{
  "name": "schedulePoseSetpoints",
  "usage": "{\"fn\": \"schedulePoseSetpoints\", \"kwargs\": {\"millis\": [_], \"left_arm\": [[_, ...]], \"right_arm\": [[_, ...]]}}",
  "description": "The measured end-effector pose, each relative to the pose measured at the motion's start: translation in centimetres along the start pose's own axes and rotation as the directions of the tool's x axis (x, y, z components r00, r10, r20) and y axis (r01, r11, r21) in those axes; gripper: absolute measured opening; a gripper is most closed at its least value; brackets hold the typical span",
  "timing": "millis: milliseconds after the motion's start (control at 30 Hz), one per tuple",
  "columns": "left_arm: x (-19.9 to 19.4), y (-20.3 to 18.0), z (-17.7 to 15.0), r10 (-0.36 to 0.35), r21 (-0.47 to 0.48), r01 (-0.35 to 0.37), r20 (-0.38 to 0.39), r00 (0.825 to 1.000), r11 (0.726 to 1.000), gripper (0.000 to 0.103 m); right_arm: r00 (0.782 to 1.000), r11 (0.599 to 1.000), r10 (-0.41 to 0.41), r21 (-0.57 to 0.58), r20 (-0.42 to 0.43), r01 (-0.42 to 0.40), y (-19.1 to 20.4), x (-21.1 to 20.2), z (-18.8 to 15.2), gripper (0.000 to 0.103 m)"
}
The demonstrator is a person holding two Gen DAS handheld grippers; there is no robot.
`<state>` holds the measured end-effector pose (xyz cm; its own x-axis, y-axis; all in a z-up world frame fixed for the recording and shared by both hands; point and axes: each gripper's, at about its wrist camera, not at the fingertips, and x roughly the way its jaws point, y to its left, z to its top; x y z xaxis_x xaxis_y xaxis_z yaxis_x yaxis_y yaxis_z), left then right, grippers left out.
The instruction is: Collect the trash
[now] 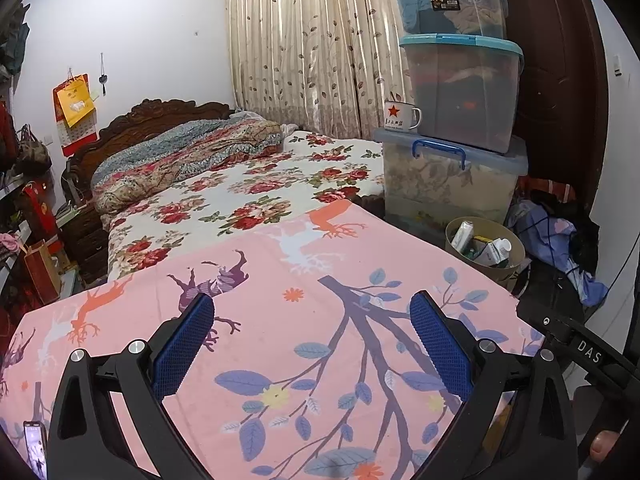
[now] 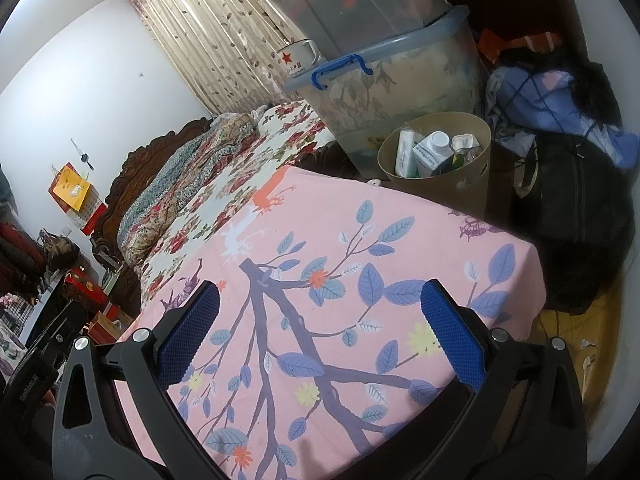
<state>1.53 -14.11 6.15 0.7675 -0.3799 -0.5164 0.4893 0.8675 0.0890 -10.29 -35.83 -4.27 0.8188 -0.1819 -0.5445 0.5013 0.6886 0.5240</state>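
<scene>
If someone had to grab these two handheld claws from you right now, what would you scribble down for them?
Left gripper: jaws wide open, holding nothing, above the pink tablecloth with purple branches and blue leaves.
Right gripper: also open and empty, above the same cloth.
The round tan waste bin stands on the floor just past the table's far edge, beside the stacked clear storage boxes. It already holds a white carton with a round cap, a pale wrapped packet and crumpled paper.
Done: trash in bin.
Left: no loose trash shows on the cloth; check elsewhere.
</scene>
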Motion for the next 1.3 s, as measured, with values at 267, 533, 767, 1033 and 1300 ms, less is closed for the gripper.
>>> {"fn": "schedulePoseSetpoints", "kwargs": {"millis": [267,533,767,1033,1300], "left_arm": [[0.7,0.3,-0.2,-0.021,-0.026,0.02,-0.04,0.999,0.999,0.094],[0.7,-0.5,-0.3,-0.016,-0.006,0.015,-0.046,0.999,1.0,0.094],[0.8,-0.9,-0.4,-0.005,0.009,0.006,-0.049,0.999,1.0,0.094],[0.8,-1.0,-0.5,-0.004,0.015,0.004,-0.05,0.999,1.0,0.095],[0.9,-0.8,-0.6,0.003,0.02,-0.002,-0.057,0.998,1.0,0.094]], "right_arm": [[1.0,1.0,-0.001,-0.002,0.0,0.001,0.2,-0.1,0.1,0.1],[1.0,1.0,0.003,-0.002,0.002,-0.003,0.2,-0.3,0.1,0.1],[1.0,1.0,0.006,0.001,0.006,-0.006,0.1,-0.5,0.2,0.1],[1.0,1.0,0.006,0.001,0.006,-0.006,0.1,-0.6,0.2,0.1],[1.0,1.0,0.006,0.001,0.002,-0.006,0.3,-0.5,0.2,0.1]]}}
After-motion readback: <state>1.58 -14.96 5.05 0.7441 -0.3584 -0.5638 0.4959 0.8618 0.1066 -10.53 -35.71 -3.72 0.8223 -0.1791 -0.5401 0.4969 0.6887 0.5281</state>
